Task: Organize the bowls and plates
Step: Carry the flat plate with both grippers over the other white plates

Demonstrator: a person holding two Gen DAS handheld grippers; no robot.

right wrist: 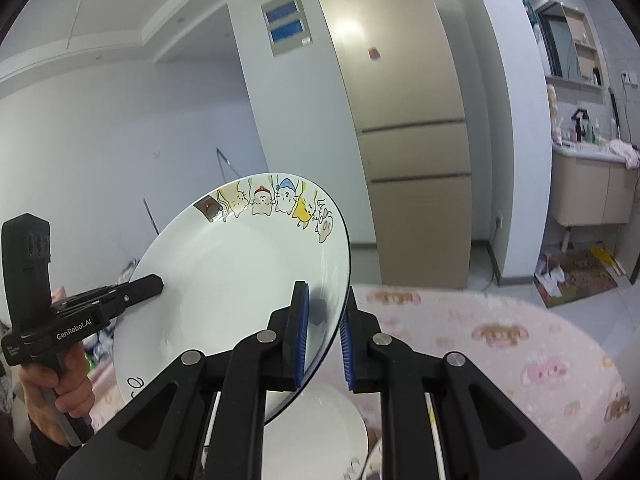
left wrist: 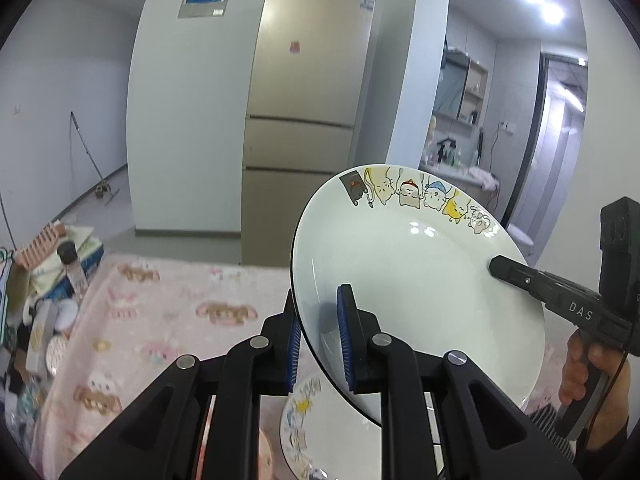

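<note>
Gripping opposite rim edges of the tilted cartoon-cat plate (left wrist: 420, 272): left gripper (left wrist: 320, 344) and right gripper (right wrist: 324, 344), both clamped.

"DAS" on right gripper (left wrist: 500, 268) body; "GenRobot.AI" on left gripper (right wrist: 154, 282) body. Fridge (left wrist: 308, 112) brand lettering too small.

second plate (left wrist: 304, 412): mostly hidden under gripper frame; cut by bottom edge | counter items (left wrist: 448, 154): too small to tell
</note>
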